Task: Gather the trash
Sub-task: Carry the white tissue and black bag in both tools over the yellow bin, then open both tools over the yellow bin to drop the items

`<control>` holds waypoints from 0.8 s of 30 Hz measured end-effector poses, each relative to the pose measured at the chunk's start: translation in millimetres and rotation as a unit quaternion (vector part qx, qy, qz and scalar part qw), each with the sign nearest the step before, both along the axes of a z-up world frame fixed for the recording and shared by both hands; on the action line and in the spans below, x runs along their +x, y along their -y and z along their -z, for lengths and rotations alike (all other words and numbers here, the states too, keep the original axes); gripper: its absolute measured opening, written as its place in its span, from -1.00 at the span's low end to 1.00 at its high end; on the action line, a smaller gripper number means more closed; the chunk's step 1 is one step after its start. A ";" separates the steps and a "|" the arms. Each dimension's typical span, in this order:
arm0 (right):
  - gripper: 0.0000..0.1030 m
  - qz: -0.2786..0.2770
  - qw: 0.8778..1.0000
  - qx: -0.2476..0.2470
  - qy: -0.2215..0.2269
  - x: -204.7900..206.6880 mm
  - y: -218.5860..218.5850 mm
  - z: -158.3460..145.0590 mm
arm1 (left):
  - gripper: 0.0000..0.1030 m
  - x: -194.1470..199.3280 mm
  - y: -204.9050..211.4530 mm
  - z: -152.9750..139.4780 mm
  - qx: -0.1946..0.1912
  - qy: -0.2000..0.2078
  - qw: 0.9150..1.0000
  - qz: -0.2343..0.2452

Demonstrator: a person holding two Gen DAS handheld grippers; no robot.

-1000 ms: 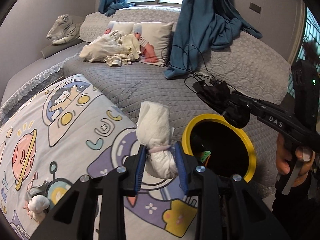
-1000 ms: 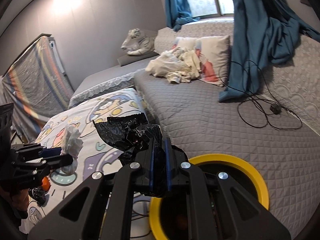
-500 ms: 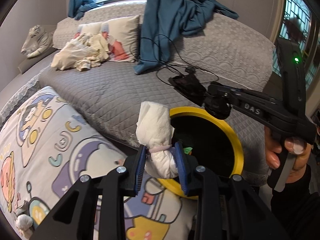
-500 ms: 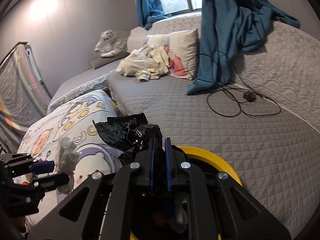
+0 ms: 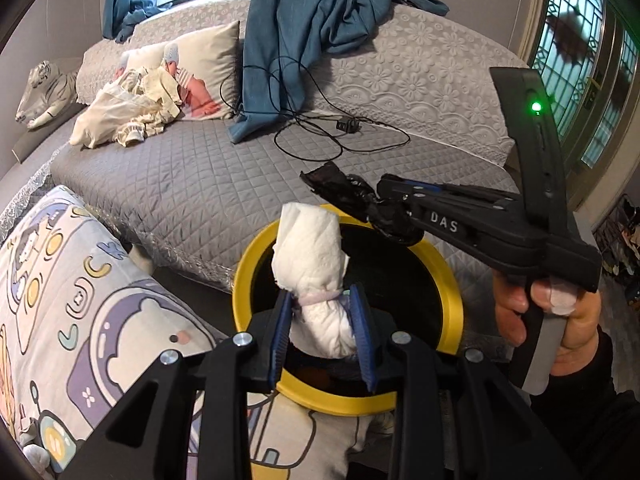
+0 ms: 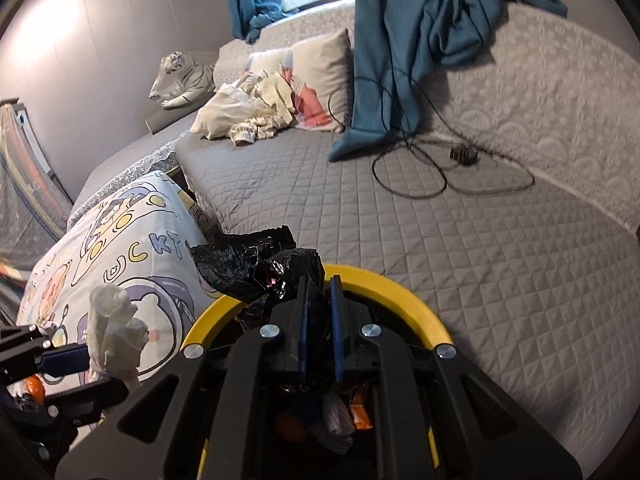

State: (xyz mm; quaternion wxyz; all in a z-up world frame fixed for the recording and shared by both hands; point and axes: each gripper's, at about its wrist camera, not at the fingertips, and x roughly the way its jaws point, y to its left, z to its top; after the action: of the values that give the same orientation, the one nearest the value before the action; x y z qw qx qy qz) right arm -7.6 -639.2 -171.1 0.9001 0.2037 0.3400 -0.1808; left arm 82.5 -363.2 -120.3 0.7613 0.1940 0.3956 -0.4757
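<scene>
A yellow-rimmed black trash bin [image 5: 450,308] [image 6: 400,296] stands between the cartoon quilt and the grey bed. My left gripper [image 5: 322,320] is shut on a white tissue wad [image 5: 312,264] tied with a pale band, held over the bin's mouth. In the right wrist view that wad [image 6: 112,332] shows at the lower left beside the bin. My right gripper [image 6: 319,320] is shut on a crumpled black plastic bag [image 6: 256,264], above the bin's near rim; the bag [image 5: 352,196] hangs over the bin's far rim in the left view. Trash lies inside the bin.
A grey quilted bed [image 5: 180,184] carries a blue curtain [image 5: 304,40], a black cable with charger [image 5: 348,126], a pillow and cream clothes [image 5: 128,116]. A cartoon-print quilt [image 5: 72,288] lies left. A hand [image 5: 560,320] grips the right tool's handle. A toy tiger [image 6: 180,80] sits far left.
Both grippers have moved toward the bin and lower. The tissue wad, earlier over the quilt, now hangs over the bin's opening; the black bag has come above the rim.
</scene>
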 end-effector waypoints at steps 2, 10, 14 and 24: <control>-0.83 0.003 1.000 0.005 -0.007 0.5 2.1 5.4 | -0.46 0.6 3.9 3.8 0.002 -0.009 1.000 0.000; -0.80 0.019 0.999 0.019 -0.030 2.1 11.4 20.8 | -0.44 9.9 11.7 13.8 -0.002 -0.033 0.999 -0.015; -0.68 0.024 0.999 0.023 -0.037 2.5 14.2 23.9 | -0.11 13.5 11.5 15.6 -0.008 -0.036 0.999 -0.024; -0.35 0.051 0.998 0.025 -0.035 -6.6 22.1 21.9 | 0.21 33.5 -7.6 13.1 -0.022 -0.048 0.997 -0.058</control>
State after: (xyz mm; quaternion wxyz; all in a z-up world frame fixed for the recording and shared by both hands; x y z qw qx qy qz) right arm -14.2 -661.3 -193.0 0.8716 0.2371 0.3654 -0.2251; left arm 116.0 -355.6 -133.4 0.7718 0.1307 0.4321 -0.4479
